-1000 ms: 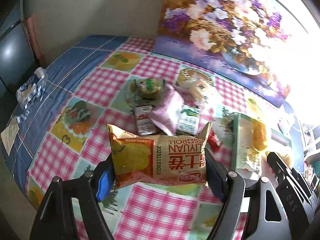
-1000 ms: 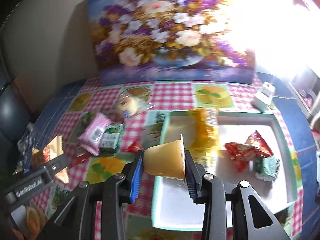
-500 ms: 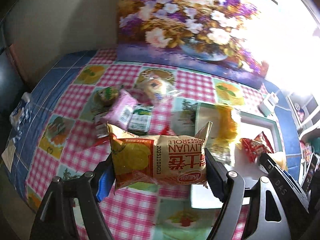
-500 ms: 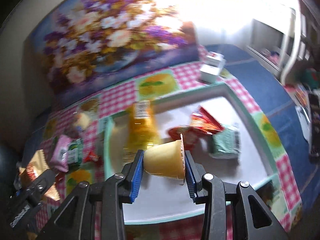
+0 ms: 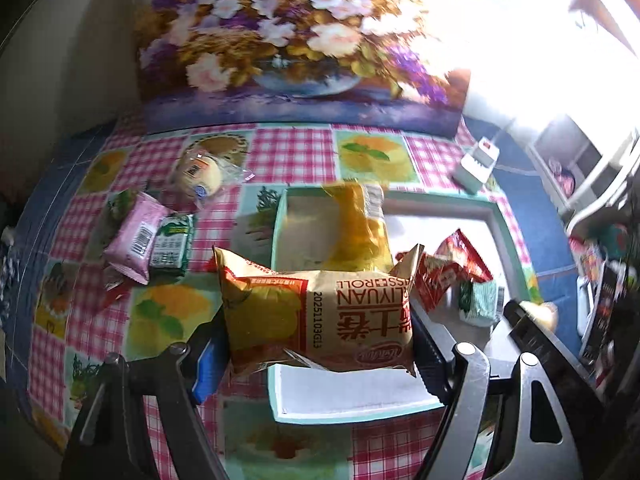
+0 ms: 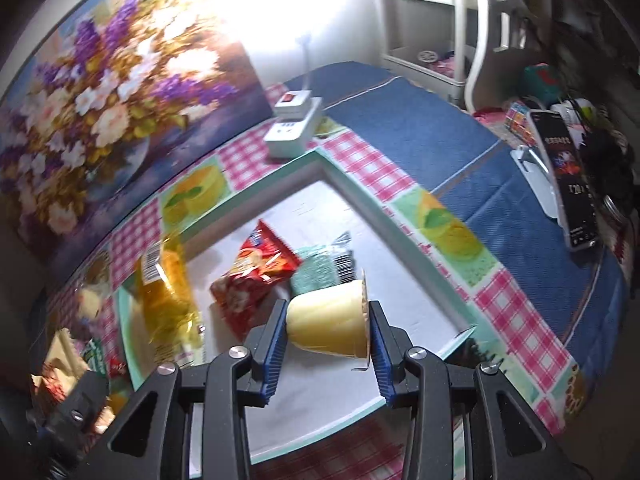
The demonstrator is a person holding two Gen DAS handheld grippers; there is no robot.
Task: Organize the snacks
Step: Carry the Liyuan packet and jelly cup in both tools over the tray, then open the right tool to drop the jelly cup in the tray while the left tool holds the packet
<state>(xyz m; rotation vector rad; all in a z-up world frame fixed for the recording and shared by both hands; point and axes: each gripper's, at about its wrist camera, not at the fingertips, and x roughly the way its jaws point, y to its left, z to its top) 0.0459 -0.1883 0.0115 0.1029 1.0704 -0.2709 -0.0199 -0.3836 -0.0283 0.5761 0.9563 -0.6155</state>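
My left gripper (image 5: 316, 344) is shut on an orange-and-cream roll snack packet (image 5: 316, 316), held above the near left part of the white tray with the mint rim (image 5: 352, 414). My right gripper (image 6: 326, 336) is shut on a yellow jelly cup (image 6: 328, 322), held on its side above the tray (image 6: 404, 304). In the tray lie a yellow bag (image 5: 356, 232), red packets (image 5: 444, 272) and a green packet (image 5: 480, 304). On the cloth to the left lie a pink packet (image 5: 136, 236), a green packet (image 5: 172, 246) and a wrapped round bun (image 5: 200, 176).
A flower painting (image 5: 296, 40) stands along the back of the checked tablecloth. A white power strip (image 6: 294, 128) sits behind the tray's far corner. A dark phone (image 6: 564, 176) leans at the right edge on the blue cloth.
Both grippers have swung right with their snacks. The left packet is now over the tray's near left part; the jelly cup has moved further over the tray's right half.
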